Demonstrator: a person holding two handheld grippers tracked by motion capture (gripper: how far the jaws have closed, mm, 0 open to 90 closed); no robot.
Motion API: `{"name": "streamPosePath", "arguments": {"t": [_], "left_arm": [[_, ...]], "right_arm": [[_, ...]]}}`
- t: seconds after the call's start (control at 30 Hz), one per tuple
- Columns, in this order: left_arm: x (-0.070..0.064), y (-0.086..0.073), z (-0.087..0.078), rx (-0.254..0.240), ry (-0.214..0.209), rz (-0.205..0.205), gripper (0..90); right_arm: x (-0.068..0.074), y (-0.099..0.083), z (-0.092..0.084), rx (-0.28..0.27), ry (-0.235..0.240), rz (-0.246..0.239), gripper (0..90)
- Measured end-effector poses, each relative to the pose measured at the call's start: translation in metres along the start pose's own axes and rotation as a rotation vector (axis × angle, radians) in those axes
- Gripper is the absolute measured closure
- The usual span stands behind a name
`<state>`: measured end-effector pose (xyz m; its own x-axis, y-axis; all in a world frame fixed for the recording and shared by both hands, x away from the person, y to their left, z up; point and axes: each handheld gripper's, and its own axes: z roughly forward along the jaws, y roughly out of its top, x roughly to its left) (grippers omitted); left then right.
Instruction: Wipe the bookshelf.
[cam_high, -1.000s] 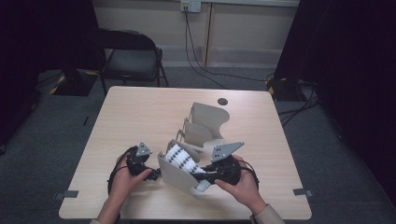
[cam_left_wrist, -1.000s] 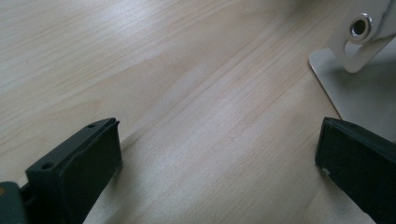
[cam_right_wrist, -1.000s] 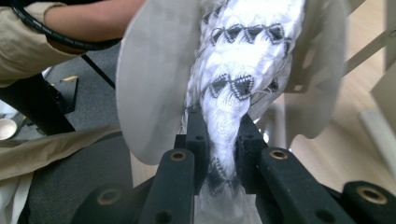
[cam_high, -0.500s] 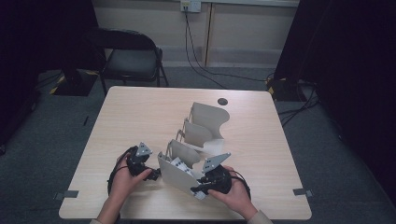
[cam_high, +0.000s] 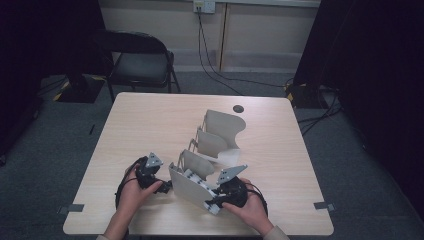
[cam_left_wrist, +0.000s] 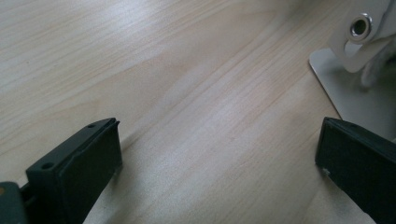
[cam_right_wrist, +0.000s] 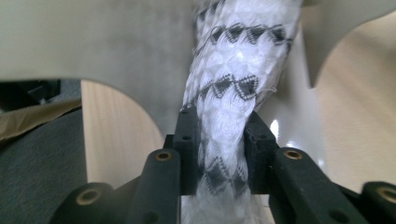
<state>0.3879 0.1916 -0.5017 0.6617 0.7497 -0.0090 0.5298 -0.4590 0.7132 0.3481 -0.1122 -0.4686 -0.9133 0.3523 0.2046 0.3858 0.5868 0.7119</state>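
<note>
A white rope with black zigzag marks (cam_right_wrist: 233, 84) runs between the pads of my right gripper (cam_right_wrist: 223, 149). The jaws have just been opening, and the pads still touch the rope on both sides. The rope (cam_high: 196, 177) lies across the front panel (cam_high: 186, 189) of a beige rack of upright curved panels (cam_high: 222, 131). My right gripper (cam_high: 214, 200) sits low at that panel's right end. Wide open, my left gripper (cam_left_wrist: 219, 154) hovers over bare tabletop with nothing between its jaws. It (cam_high: 165, 186) is at the panel's left end, beside the rack's base plate (cam_left_wrist: 355, 98).
The rack takes up the middle of the wooden table (cam_high: 150, 125). A dark cable hole (cam_high: 238, 108) sits near the far edge. Beyond the table a folding chair (cam_high: 137, 62) stands on the grey carpet. Cables trail on the floor at right (cam_high: 315, 117).
My right gripper has dropped lower at the front panel's right end, with the rope still in it. The left gripper has stayed where it was.
</note>
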Motion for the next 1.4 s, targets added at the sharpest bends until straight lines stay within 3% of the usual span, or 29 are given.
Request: {"name": "streamPosePath", "arguments": {"t": [0.3, 0.4, 0.47, 0.53, 1.0, 1.4], "left_arm": [[0.000, 0.000, 0.000, 0.000, 0.000, 0.000, 0.0], [0.000, 0.000, 0.000, 0.001, 0.000, 0.000, 0.0], [0.000, 0.000, 0.000, 0.001, 0.000, 0.000, 0.0], [-0.001, 0.000, 0.000, -0.004, 0.000, -0.006, 0.0], [-0.001, 0.000, 0.000, -0.004, 0.000, -0.006, 0.0], [-0.001, 0.000, 0.000, -0.005, 0.000, -0.006, 0.0]], "right_arm": [[-0.003, 0.003, -0.007, -0.061, -0.026, 0.024, 58.5], [-0.002, 0.003, -0.008, -0.064, -0.035, 0.019, 65.8], [-0.001, 0.003, -0.010, -0.059, -0.025, 0.024, 78.3], [0.001, 0.004, -0.011, -0.051, -0.031, 0.019, 82.0], [0.001, 0.015, -0.032, -0.073, 0.019, 0.040, 83.6], [0.008, 0.046, -0.065, -0.097, 0.040, -0.013, 83.6]]}}
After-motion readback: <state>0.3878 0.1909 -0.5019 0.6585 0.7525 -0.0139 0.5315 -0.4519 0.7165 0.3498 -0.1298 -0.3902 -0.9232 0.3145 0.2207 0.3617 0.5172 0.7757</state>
